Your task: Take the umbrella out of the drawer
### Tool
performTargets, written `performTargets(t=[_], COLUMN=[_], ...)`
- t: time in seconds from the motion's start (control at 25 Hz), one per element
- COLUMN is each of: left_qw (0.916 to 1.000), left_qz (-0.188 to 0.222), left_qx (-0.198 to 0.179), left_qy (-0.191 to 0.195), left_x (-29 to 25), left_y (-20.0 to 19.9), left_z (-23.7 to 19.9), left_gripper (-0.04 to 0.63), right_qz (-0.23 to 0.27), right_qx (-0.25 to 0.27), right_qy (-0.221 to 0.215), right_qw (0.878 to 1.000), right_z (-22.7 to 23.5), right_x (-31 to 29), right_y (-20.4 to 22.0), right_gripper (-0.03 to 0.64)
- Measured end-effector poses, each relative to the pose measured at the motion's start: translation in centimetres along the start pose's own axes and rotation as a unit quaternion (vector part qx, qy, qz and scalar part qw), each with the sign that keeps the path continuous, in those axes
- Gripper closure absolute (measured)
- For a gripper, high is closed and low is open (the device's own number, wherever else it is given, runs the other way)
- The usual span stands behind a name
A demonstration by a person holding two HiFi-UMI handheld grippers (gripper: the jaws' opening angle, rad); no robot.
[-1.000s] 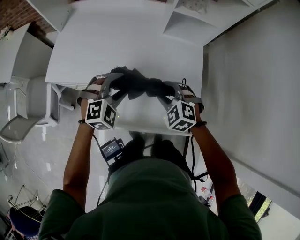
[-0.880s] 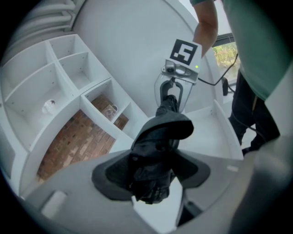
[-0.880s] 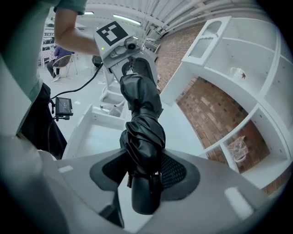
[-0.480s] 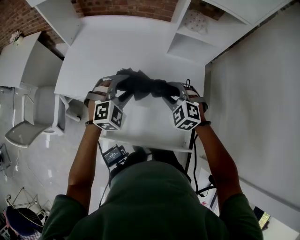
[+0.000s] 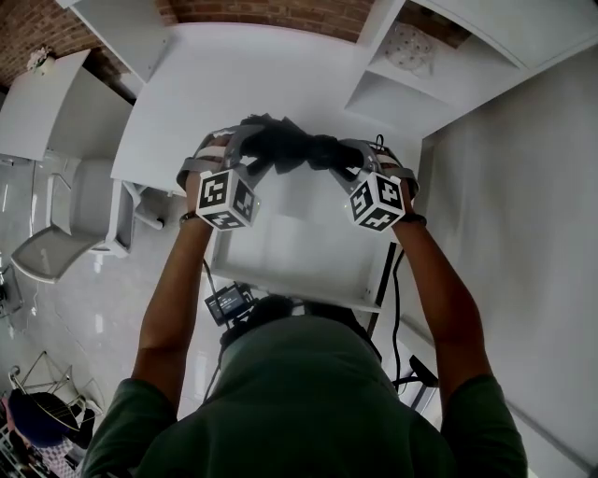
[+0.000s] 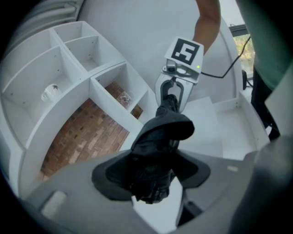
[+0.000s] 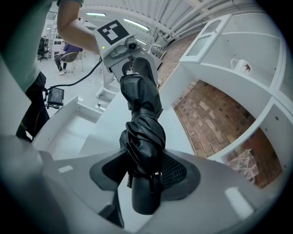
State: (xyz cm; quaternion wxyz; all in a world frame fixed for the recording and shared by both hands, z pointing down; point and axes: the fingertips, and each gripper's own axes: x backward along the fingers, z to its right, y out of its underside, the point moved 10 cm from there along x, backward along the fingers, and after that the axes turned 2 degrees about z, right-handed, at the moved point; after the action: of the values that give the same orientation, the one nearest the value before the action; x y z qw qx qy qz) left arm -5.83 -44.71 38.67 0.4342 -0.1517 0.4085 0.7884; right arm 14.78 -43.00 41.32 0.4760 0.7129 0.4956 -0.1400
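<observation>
The umbrella point(image 5: 285, 149) is out of the drawer point(image 5: 290, 285). It is folded and black, and it hangs in the air above the drawer's far end, where the drawer meets the desk point(image 5: 262, 75). It touches neither of them.

Its long axis lies about level and runs across the drawer's width, from the person's left to right, parallel to the drawer's front. The handle point(image 7: 145, 196), a smooth dark cylinder, is at the right end and points out past the drawer's right side. The loose, crumpled fabric end points to the drawer's left side.

The left gripper point(image 5: 245, 154) is clamped on the fabric end. In the left gripper view the bunched cloth fills the gap between its pads, and the jaws stand partly apart around that bulk. The right gripper point(image 5: 348, 161) is clamped on the other end. In the right gripper view its pads press on the wrapped cloth just above the handle, which sticks out toward the camera. Each gripper view looks along the umbrella's length to the other gripper at its far end.

The drawer stands pulled out toward the person, below and nearer than the umbrella. Beyond the drawer, past the desk, are white shelves point(image 5: 411, 65) and a brick wall point(image 5: 280, 11).
</observation>
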Motion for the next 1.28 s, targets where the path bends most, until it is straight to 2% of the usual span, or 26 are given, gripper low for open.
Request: performTargets(t=[0.32, 0.56, 0.84, 1.0, 1.28], left_qw=[0.9968, 0.9901, 0.9823, 0.9803, 0.9794], left_qz=[-0.029, -0.050, -0.069, -0.072, -0.056], left_qx=[0.052, 0.094, 0.124, 0.130, 0.146], left_qy=[0.054, 0.091, 0.122, 0.130, 0.128], left_x=[-5.9, -9.3, -12.1, -13.1, -13.2], left_y=[4.5, 7.8, 9.9, 10.6, 10.6], left_z=[0.7, 2.3, 3.9, 4.5, 4.1], left_gripper=[0.336, 0.339, 0.345, 0.367, 0.360], right_qz=[-0.012, -0.029, -0.047, -0.060, -0.074], right_qx=[-0.014, -0.014, -0.016, -0.028, -0.050], right_qy=[-0.056, -0.099, -0.133, -0.143, -0.144], right_qw=[0.998, 0.995, 0.990, 0.988, 0.986], right_z=[0.2, -0.7, -1.7, -2.0, -1.8], right_x=[-6.5, -10.9, -14.0, -15.2, -15.4], right_y=[3.3, 5.1, 6.9, 7.7, 8.1], right_gripper=[0.410, 0.408, 0.405, 0.403, 0.379])
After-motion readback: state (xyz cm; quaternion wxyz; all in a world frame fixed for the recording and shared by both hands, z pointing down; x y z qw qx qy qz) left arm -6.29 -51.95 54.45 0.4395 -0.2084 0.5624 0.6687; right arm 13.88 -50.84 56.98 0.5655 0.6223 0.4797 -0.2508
